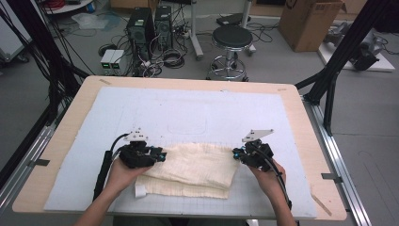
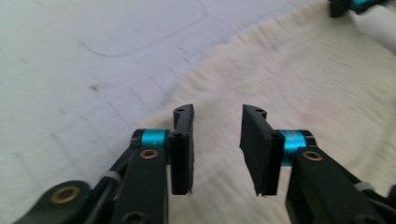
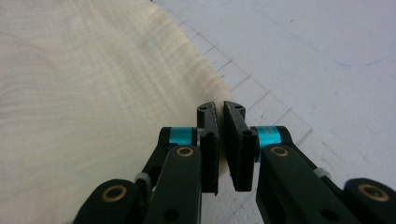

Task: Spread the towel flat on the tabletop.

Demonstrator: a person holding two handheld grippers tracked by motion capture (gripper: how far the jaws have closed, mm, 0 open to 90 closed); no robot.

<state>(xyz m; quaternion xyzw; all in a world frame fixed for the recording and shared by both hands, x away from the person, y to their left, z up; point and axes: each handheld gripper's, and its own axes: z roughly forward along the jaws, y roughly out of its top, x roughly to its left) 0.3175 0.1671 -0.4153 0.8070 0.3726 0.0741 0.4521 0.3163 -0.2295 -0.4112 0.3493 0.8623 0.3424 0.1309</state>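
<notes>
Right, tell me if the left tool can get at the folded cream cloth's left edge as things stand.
Probably yes: the left tool hangs open right over the folded cream cloth at its left edge, and nothing lies between them.

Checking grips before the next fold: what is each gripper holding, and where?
Left gripper is open above the folded cream cloth, holding nothing. Right gripper looks shut at the cloth's edge; pinch not clear.

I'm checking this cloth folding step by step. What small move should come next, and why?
Probably ease the left tongs down onto the cream cloth edge and close them. Their jaws stand apart above the cloth with nothing between them, while the right tongs look pinched shut at the cloth's opposite edge. Both edges need holding before the next fold.
</notes>
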